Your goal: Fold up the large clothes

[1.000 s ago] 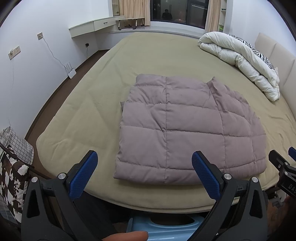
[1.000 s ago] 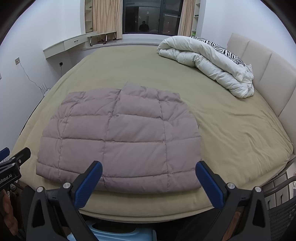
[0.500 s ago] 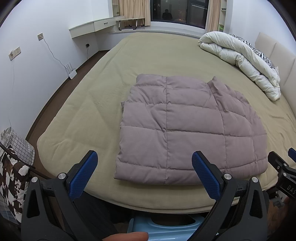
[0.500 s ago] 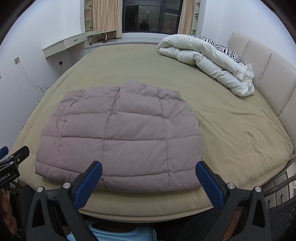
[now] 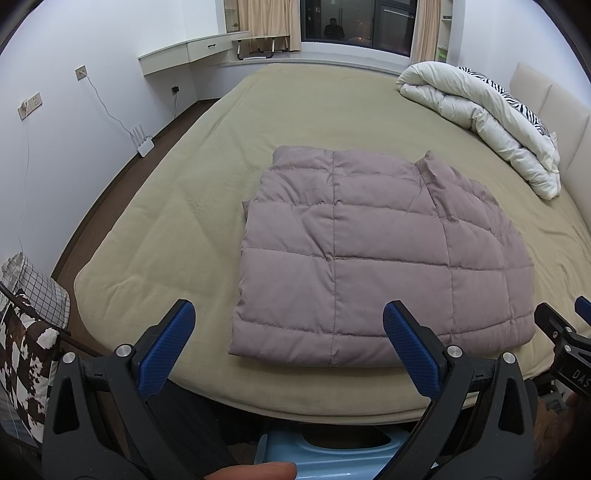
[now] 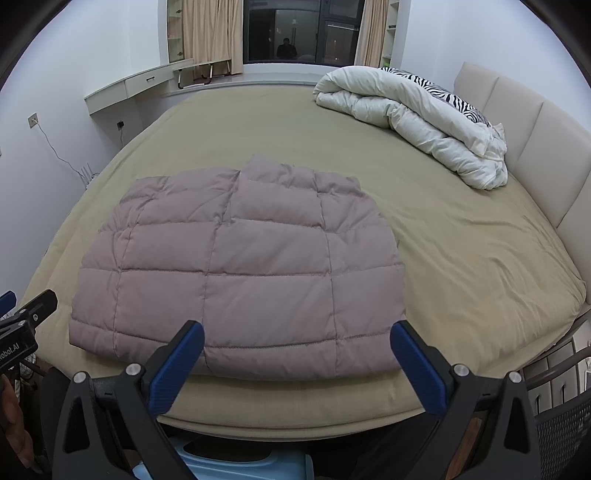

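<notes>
My left gripper [image 5: 288,341] hangs at the near edge of the bed [image 5: 184,206], its two blue-padded fingers [image 5: 166,347] spread wide and holding nothing; my right gripper [image 6: 297,360] stands the same way, jaws wide apart and empty, just off the same edge. The quilted mauve jacket [image 6: 236,273] lies flat and folded into a rough rectangle on the olive-tan bedcover, close to the near edge and apart from both grippers; in the left wrist view its right side overlaps the rest in a raised flap. Surface: the bedcover is smooth, with faint creases toward the right corner. A rolled white duvet [image 6: 413,122] with a zebra-striped lining lies at the far right of the bed, against the padded beige headboard [image 6: 524,133] and well apart from the jacket. Room: white walls; a dark window [image 6: 299,31] flanked by beige curtains [image 6: 201,33] beyond the far side of the bed; a pale wall-mounted desk [image 5: 188,55] at the far left corner; wall sockets with a cable running down to a white router [image 5: 142,142] on the dark wood floor. A cow-print and checked cushion [image 5: 26,332] sits at the left margin of the left wrist view, and a pale blue stool [image 5: 332,454] shows below the grippers.
</notes>
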`<state>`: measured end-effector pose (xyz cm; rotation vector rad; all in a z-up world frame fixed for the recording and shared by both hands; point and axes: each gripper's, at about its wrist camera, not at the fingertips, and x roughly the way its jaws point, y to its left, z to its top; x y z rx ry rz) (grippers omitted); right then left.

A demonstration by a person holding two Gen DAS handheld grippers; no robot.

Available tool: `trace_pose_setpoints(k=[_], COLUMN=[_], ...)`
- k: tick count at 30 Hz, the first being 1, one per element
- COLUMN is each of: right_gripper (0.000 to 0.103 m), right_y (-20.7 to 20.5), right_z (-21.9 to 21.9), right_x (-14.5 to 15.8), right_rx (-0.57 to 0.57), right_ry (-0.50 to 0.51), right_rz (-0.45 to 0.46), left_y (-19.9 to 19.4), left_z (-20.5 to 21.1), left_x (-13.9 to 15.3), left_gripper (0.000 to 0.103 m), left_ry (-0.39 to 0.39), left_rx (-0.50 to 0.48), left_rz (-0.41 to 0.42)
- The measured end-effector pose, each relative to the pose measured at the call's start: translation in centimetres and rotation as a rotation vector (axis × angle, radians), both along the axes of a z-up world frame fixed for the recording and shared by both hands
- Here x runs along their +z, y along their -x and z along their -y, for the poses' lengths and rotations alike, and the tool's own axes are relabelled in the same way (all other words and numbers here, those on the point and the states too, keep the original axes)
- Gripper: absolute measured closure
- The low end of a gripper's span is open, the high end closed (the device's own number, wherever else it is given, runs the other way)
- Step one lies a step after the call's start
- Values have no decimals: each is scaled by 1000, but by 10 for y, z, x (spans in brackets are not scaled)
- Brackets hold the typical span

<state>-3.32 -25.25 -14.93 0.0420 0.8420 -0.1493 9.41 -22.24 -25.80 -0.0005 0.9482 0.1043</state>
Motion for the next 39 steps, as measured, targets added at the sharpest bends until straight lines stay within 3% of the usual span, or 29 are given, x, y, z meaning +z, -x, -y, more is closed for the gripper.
trace_pose_setpoints(k=[39], right_gripper=[0], right_y=[4], right_z=[0], right_x=[-10], right_rx=[-6], right_ry=[-7], right_rz=[-12], left_y=[2], left_z=[4], left_x=[-7], left_gripper=[0], left_ry=[-9], left_rx=[0], left_rz=[-17])
